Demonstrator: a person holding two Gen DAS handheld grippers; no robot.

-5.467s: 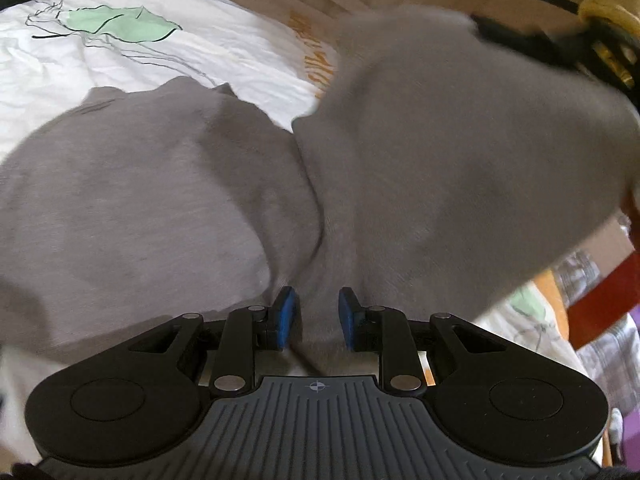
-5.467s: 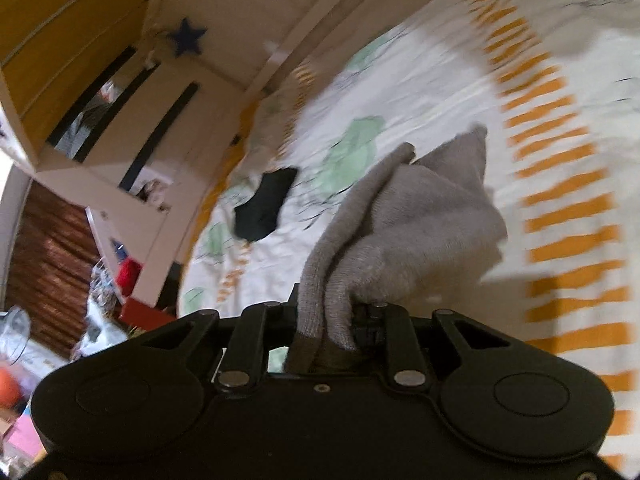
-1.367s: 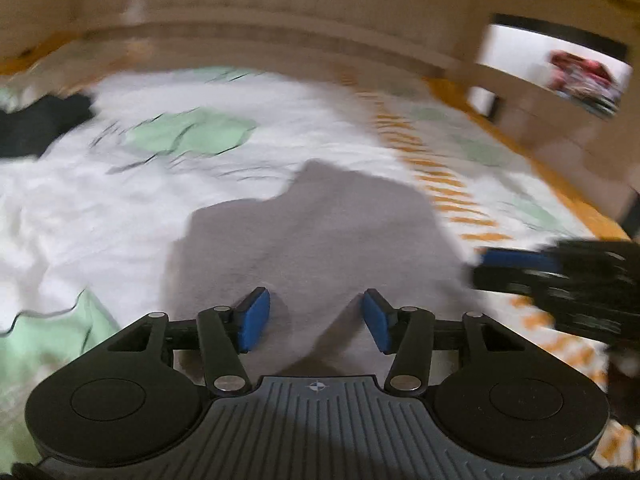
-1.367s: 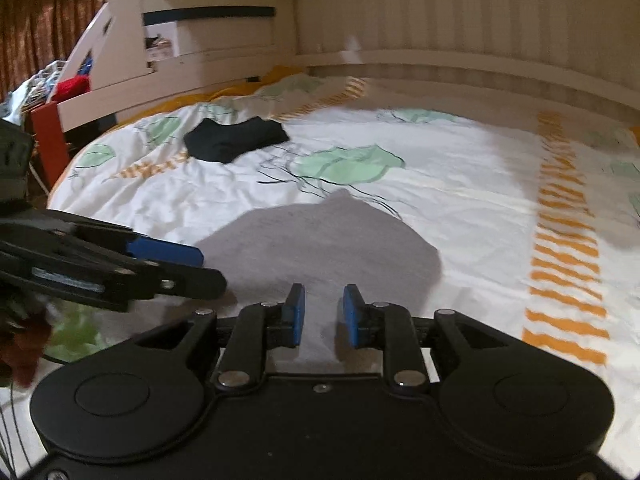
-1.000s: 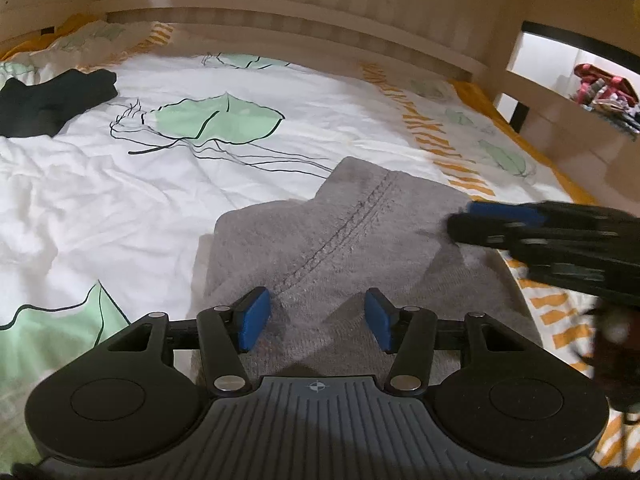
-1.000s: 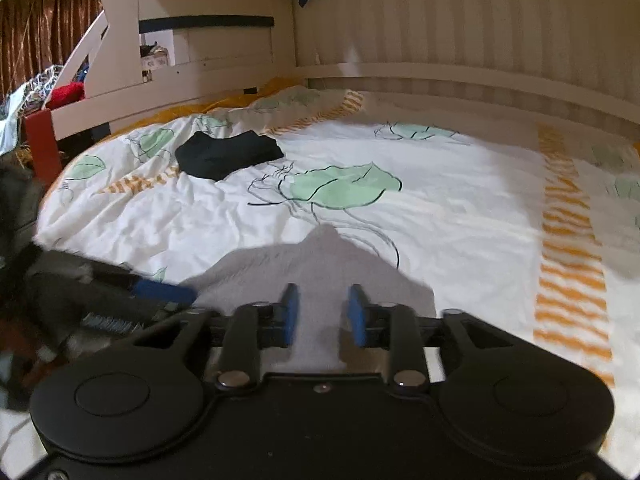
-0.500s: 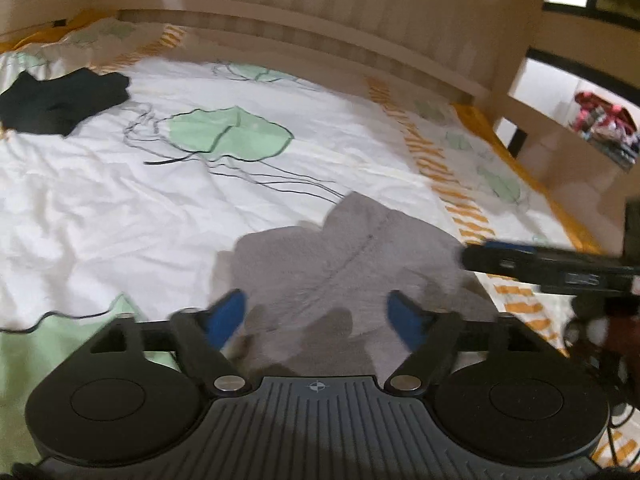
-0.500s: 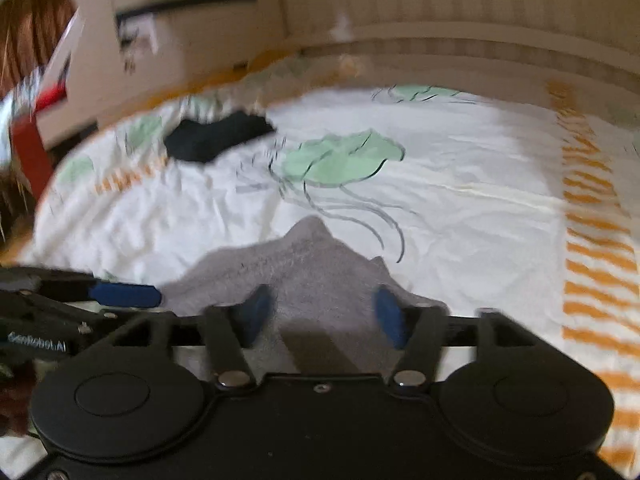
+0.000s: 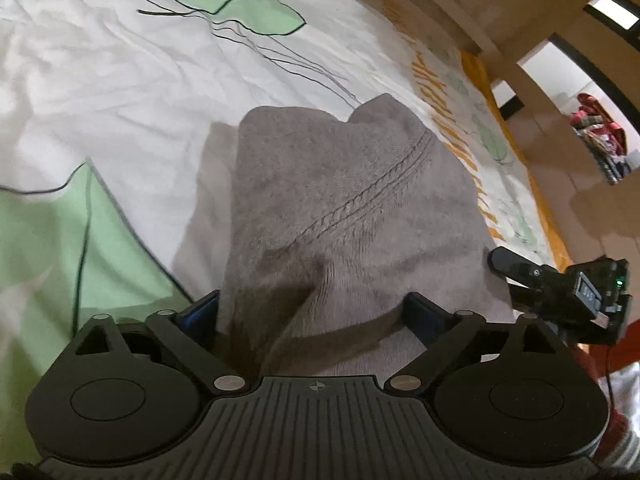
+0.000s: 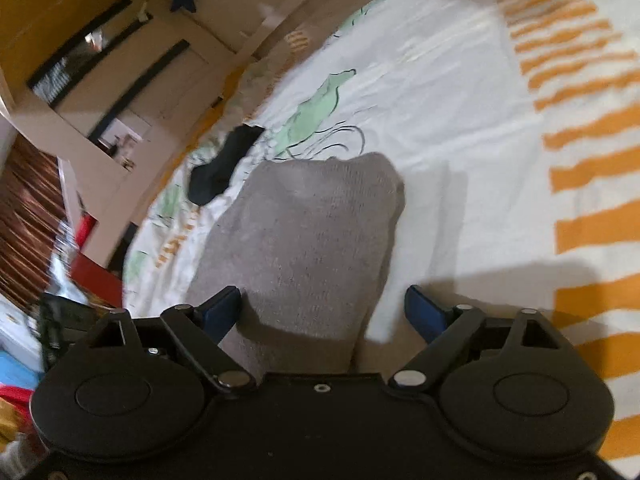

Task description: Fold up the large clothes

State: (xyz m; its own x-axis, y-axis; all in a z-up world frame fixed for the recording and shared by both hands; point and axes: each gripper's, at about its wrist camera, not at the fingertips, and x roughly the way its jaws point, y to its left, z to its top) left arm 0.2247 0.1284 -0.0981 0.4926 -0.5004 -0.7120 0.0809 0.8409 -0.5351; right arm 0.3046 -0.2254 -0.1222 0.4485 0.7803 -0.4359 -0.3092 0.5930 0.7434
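Two handheld grippers reach forward and downward, side by side. The left gripper (image 9: 316, 312) has its jaws spread wide, having just been opening, with grey cloth lying loosely between its blue pads. The right gripper (image 10: 324, 308) is rolled to one side, its jaws also just opened wide, grey cloth between them, unpinched.

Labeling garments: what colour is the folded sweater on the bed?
Grey sweater, with a cable-knit line down it; clearest in the left wrist view.
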